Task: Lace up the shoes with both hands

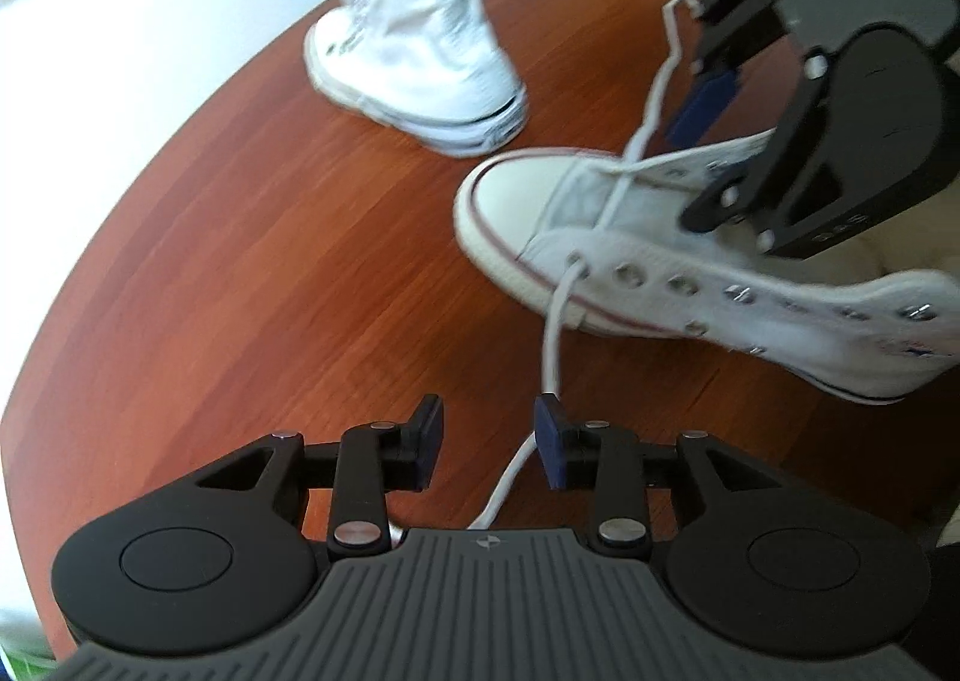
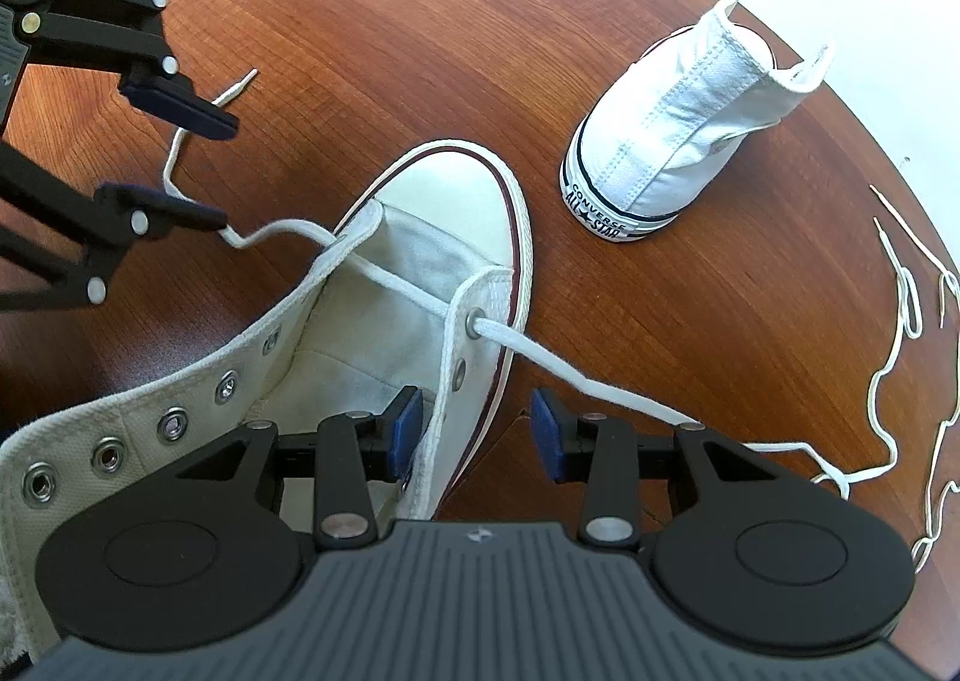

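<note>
The left gripper [image 1: 489,441] is standing open, the lace [image 1: 555,315] running loose between its pads. The right gripper [image 2: 474,432] is straddling, unclamped, the near shoe's [image 2: 420,237] eyelet flap at six o'clock on the desk [image 2: 360,21].

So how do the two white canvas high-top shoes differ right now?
The near white canvas high-top shoe has a lace through its front eyelets; the far white canvas high-top shoe stands heel toward the right camera. The near shoe looks dingier and the far one cleaner. Both rest on the wooden table.
</note>
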The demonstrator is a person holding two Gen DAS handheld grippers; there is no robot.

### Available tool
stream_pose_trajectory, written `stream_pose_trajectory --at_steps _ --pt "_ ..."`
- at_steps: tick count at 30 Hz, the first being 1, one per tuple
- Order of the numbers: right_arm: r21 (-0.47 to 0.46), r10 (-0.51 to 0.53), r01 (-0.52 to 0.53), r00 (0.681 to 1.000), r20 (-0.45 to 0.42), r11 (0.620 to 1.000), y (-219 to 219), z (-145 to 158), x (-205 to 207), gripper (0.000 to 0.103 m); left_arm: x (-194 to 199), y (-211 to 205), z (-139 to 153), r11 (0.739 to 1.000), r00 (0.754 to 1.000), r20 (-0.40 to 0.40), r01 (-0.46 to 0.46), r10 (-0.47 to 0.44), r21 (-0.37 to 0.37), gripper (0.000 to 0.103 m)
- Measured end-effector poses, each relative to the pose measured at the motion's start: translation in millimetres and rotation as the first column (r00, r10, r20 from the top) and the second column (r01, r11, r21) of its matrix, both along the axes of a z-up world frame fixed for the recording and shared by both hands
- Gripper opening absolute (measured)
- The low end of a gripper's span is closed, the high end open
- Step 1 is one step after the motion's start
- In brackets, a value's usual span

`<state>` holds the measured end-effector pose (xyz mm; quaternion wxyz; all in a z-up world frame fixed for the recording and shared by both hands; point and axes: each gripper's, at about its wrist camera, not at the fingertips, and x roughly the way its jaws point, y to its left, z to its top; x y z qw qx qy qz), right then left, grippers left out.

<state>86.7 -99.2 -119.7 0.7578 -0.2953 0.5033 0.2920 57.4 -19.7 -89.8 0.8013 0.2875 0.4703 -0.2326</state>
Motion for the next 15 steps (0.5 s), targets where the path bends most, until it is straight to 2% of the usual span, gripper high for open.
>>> stream_pose_trajectory --at_steps 8,10,12,15 --pt "0.004 -0.01 0.01 1.0 0.002 1.0 1 -2 1 0.041 12 -29 -3 0.993 0.993 0.009 0.117 -0.117 -0.004 0.035" --pt "0.004 -0.013 0.013 1.0 0.005 1.0 1 -1 0 0.041 14 -31 -4 0.992 0.992 0.012 0.129 -0.129 0.002 0.029" --pt "0.002 -0.014 0.014 1.0 0.008 1.0 1 -1 0 0.041 17 -34 -6 0.99 0.99 0.002 0.139 -0.139 0.002 0.014" --pt "0.0 -0.015 0.015 1.0 0.012 1.0 2 -1 -1 0.041 19 -34 -8 0.989 0.988 -0.009 0.151 -0.151 -0.001 0.004"
